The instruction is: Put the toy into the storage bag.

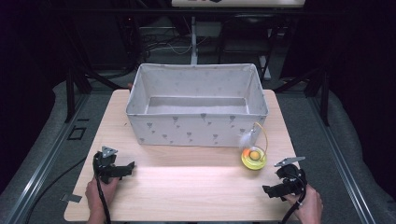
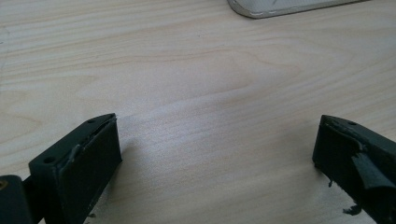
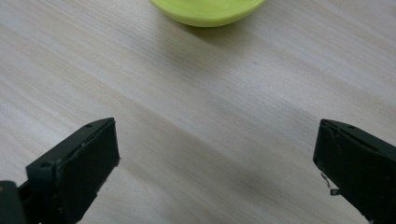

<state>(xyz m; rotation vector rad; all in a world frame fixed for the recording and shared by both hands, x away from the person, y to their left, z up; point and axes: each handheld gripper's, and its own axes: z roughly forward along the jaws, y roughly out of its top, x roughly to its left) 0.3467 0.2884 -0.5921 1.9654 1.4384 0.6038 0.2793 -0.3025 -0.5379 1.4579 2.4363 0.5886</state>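
A yellow-green round toy [image 1: 254,157] with an orange ball, a wire arc and a white feather sits on the wooden table [image 1: 187,186] just in front of the fabric bin's right corner. Its rim [image 3: 208,10] lies at the top of the right gripper view. My right gripper [image 1: 273,190] rests open near the table's front right, a short way from the toy. My left gripper [image 1: 126,169] rests open at the front left, with bare wood between its jaws [image 2: 215,154].
A large grey-white fabric bin [image 1: 196,128] with a small printed pattern stands open and empty at the back middle of the table. Its bottom edge [image 2: 289,7] lies at the top of the left gripper view. Dark frames and cables stand behind the table.
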